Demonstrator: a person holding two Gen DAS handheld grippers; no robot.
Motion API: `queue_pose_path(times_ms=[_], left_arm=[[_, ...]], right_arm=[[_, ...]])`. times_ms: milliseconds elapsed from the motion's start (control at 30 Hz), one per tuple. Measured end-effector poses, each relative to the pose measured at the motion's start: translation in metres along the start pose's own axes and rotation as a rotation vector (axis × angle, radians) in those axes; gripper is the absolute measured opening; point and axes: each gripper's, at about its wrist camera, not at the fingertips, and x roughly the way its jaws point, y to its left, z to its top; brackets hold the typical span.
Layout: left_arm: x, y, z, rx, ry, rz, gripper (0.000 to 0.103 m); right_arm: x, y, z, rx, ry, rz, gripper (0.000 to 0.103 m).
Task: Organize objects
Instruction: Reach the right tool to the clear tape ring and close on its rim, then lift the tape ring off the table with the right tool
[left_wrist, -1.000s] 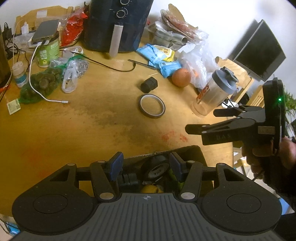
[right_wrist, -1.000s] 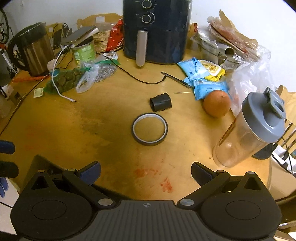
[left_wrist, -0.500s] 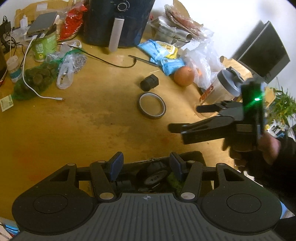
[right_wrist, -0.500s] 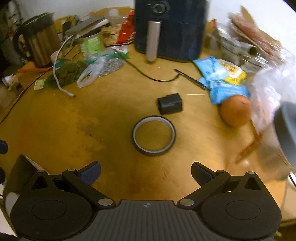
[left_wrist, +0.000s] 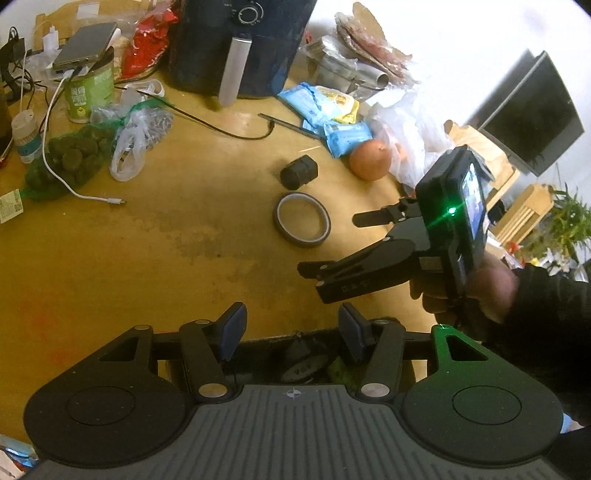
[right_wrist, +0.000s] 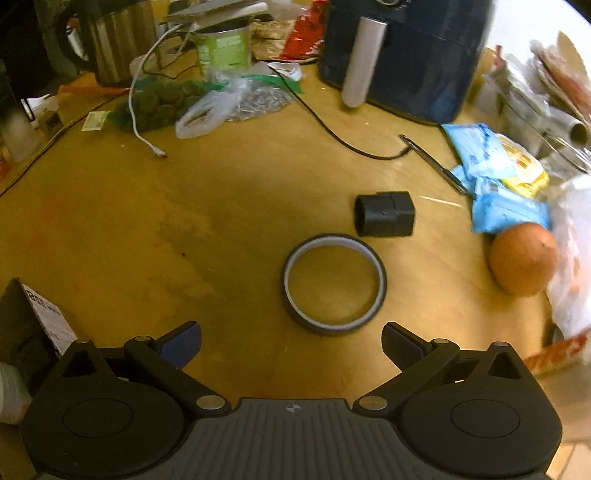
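Observation:
A roll of dark tape (right_wrist: 335, 284) lies flat on the wooden table (right_wrist: 221, 206); it also shows in the left wrist view (left_wrist: 302, 219). A small black block (right_wrist: 384, 213) lies just behind it, also in the left wrist view (left_wrist: 299, 171). An orange (right_wrist: 523, 264) sits to the right. My right gripper (right_wrist: 291, 341) is open, empty, just in front of the tape roll; from the left wrist it shows side-on (left_wrist: 328, 243). My left gripper (left_wrist: 291, 330) is open over a dark box (left_wrist: 306, 354) holding several items at the table's near edge.
A dark blue air fryer (right_wrist: 402, 51) stands at the back. Blue snack packs (right_wrist: 495, 173), a black pen (right_wrist: 432, 162), bags of green balls (right_wrist: 159, 103), a green can (right_wrist: 221, 48), a kettle (right_wrist: 118, 37) and cables crowd the back. A boxed item (right_wrist: 33, 325) stands at near left.
My right gripper has moved forward and left toward the tape roll, which now lies close before its fingers. The shaker bottle has left its view. My left gripper has barely moved.

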Motion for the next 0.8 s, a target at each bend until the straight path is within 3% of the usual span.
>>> queue_pose_path(times_ms=[67, 300, 600, 667, 800], left_arm=[[0.000, 0.001, 0.000, -0.009, 0.000, 0.005, 0.054], [-0.002, 0.009, -0.002, -0.048, -0.005, 0.023, 0.054], [-0.004, 0.017, -0.004, -0.091, -0.012, 0.038, 0.054], [-0.003, 0.016, -0.005, -0.096, -0.013, 0.038, 0.054], [-0.002, 0.015, -0.003, -0.091, -0.016, 0.030, 0.054]], right_arm=[[0.004, 0.000, 0.002, -0.006, -0.012, 0.007, 0.100], [0.024, -0.009, 0.007, -0.025, -0.027, 0.005, 0.071], [0.042, -0.025, 0.002, 0.055, 0.021, 0.019, 0.030], [0.041, -0.023, 0.002, 0.079, 0.029, 0.013, 0.015], [0.038, -0.022, -0.001, 0.182, 0.055, 0.004, 0.008]])
